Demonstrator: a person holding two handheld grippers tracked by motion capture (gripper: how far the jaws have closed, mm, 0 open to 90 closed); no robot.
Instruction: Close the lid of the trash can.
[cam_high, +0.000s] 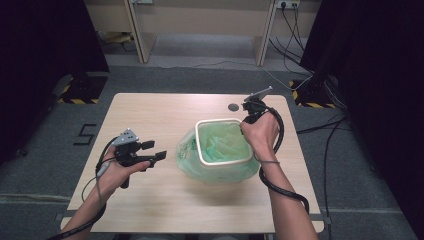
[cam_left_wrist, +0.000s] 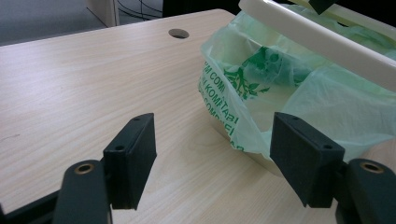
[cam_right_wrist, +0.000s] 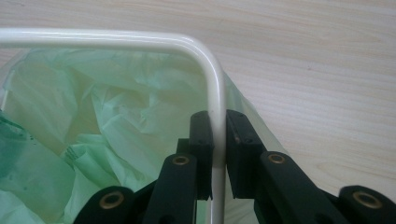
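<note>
A small bin stands right of the middle of the wooden table (cam_high: 150, 110), lined with a pale green bag (cam_high: 187, 155) with green print. A cream rim ring (cam_high: 220, 120) sits over the bag's mouth. My right gripper (cam_high: 247, 120) is at the ring's far right corner. In the right gripper view it (cam_right_wrist: 218, 126) is shut on the ring (cam_right_wrist: 116, 39), one pad inside and one outside, with the bag (cam_right_wrist: 93, 107) crumpled below. My left gripper (cam_high: 155, 150) hangs to the left of the bin, apart from it. Its jaws (cam_left_wrist: 212, 130) stand open and empty, facing the bag (cam_left_wrist: 261, 79) and ring (cam_left_wrist: 317, 39).
A round cable hole (cam_high: 233, 106) lies in the table behind the bin. Cables (cam_high: 320, 135) trail over the grey floor to the right, and desk legs (cam_high: 142, 35) stand beyond the table. Dark curtains flank both sides.
</note>
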